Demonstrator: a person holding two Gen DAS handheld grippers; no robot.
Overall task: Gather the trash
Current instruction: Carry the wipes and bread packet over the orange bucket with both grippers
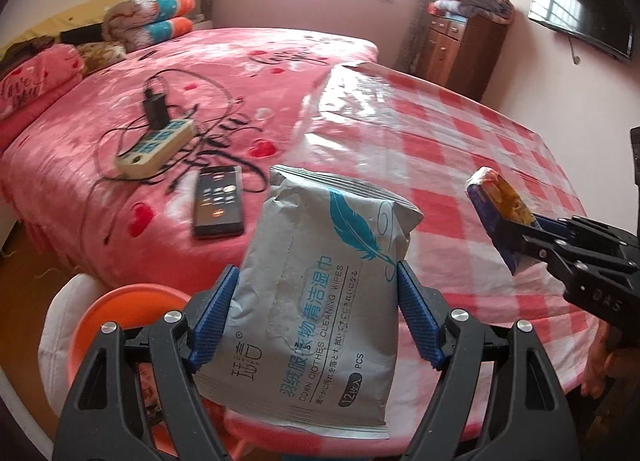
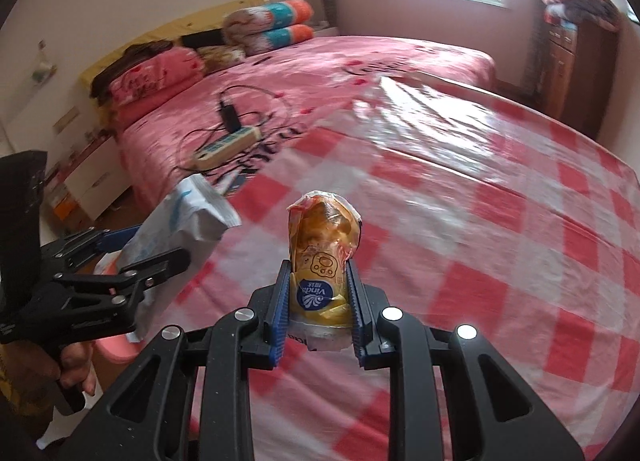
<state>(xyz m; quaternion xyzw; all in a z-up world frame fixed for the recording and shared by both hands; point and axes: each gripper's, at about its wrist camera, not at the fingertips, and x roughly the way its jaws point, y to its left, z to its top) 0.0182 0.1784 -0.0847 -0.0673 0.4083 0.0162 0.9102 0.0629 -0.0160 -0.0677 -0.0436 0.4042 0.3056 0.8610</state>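
Observation:
My left gripper is shut on a grey pack of clothes-cleaning wipes with a teal feather print, which it holds by both sides above the table edge. The right wrist view shows the same gripper and wipes pack at the left. My right gripper is shut on a crumpled yellow and blue tissue packet that stands upright between the blue pads. In the left wrist view that packet and the right gripper hang at the right. An orange round bin sits low on the left, below my left gripper.
A table with a red and white checked plastic cloth fills the right side. A bed with a pink blanket carries a power strip, a black charger and a phone. A wooden cabinet stands at the back wall.

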